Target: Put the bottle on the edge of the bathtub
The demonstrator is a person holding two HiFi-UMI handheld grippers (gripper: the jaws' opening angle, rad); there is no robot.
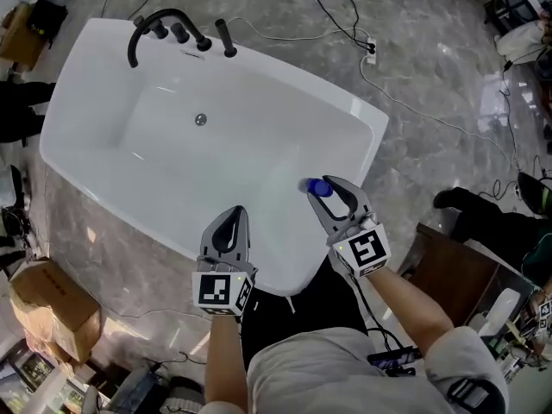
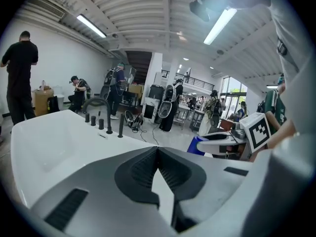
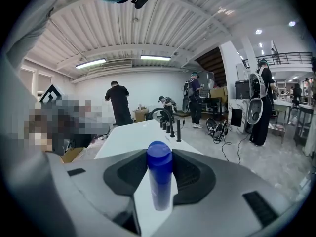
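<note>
A white bathtub (image 1: 362, 115) fills the middle of the head view. My right gripper (image 1: 326, 190) is shut on a blue bottle (image 1: 317, 187) and holds it over the tub's near right side, close to the rim. In the right gripper view the bottle (image 3: 159, 179) stands upright between the jaws of that gripper (image 3: 159, 154), cap upward. My left gripper (image 1: 231, 222) is shut and empty, over the tub's near rim to the left of the bottle. In the left gripper view its jaws (image 2: 158, 151) meet, and the bottle (image 2: 195, 145) shows at the right.
A black faucet set (image 1: 164, 28) stands on the tub's far rim, and a drain (image 1: 200, 120) lies in its floor. A cardboard box (image 1: 52, 304) sits on the floor at the left. Cables and a power strip (image 1: 371, 54) lie beyond the tub. Several people stand in the background.
</note>
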